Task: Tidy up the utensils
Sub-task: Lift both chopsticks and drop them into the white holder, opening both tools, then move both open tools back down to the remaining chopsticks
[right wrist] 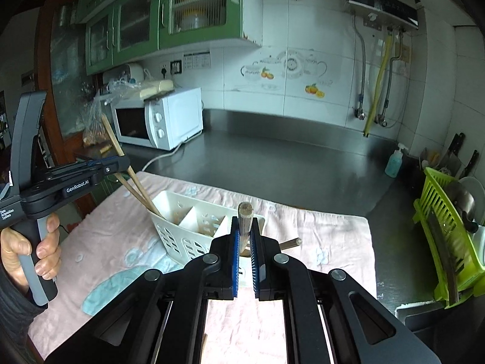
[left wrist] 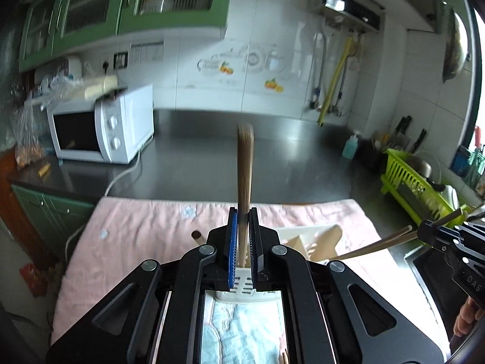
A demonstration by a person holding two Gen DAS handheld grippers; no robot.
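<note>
My left gripper (left wrist: 242,215) is shut on a pair of brown chopsticks (left wrist: 245,163) that stick up past the pads. In the right wrist view the left gripper (right wrist: 122,162) is at the left in a person's hand, and its chopsticks (right wrist: 142,195) slant down into the left compartment of the white slotted utensil caddy (right wrist: 169,236). My right gripper (right wrist: 245,224) is shut on wooden sticks (right wrist: 245,212) seen end-on just in front of the caddy. From the left wrist, the right gripper (left wrist: 424,227) holds pale sticks (left wrist: 388,241) that point toward the caddy (left wrist: 242,285).
The caddy stands on a pink towel (right wrist: 318,233) at the edge of a steel counter (right wrist: 288,166). A wooden handle (right wrist: 291,242) lies beside the caddy. A white microwave (right wrist: 160,118) is at the back left, and a green dish rack (right wrist: 445,242) and soap bottle (right wrist: 394,160) on the right.
</note>
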